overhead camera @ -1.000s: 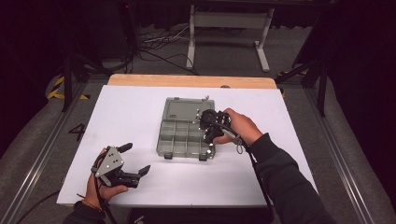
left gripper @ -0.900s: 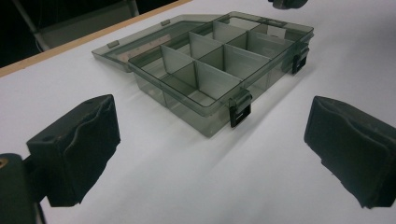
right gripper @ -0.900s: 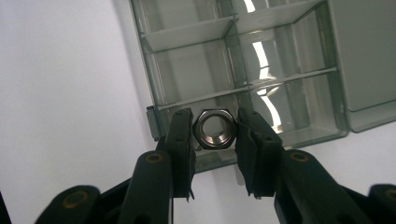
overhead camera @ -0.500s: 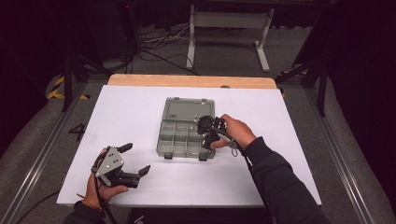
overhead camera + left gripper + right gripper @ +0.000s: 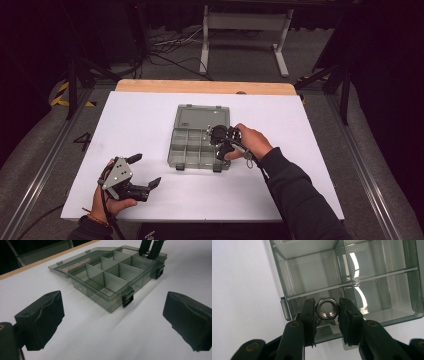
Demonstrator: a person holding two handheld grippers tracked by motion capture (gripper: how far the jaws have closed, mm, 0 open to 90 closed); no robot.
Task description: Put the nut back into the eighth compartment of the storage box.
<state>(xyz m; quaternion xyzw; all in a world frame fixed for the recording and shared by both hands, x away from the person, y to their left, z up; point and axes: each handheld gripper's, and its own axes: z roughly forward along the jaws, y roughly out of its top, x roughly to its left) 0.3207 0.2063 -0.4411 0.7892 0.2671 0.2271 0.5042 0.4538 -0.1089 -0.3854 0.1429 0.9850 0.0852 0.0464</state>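
Right gripper [image 5: 327, 312] is clamping a steel hex nut [image 5: 327, 308], one jaw pad pressing on each side of it, bore facing the camera. In the right gripper view the nut is sitting over the near corner compartment of the grey compartment box [image 5: 412, 277], just inside the box wall and beside one latch (whether it is touching the floor of the compartment, can't tell).

In the high view the right gripper [image 5: 222, 142] is hanging at the box's 3 o'clock edge, toward the front-right cells, with the right hand [image 5: 252, 142] wrapping it from the 4 o'clock side. The box [image 5: 192, 150] is lying near table centre, lid [image 5: 202, 117] folded flat open at 12 o'clock, two black latches along the 6 o'clock edge.

Left gripper [image 5: 140, 172] is resting on the white table [image 5: 310, 165] at about 8 o'clock from the box, well apart from it, jaws standing wide with nothing between them. In the left gripper view both pads [image 5: 40, 317] are framing bare tabletop, and the box [image 5: 110, 282] is sitting ahead of them.
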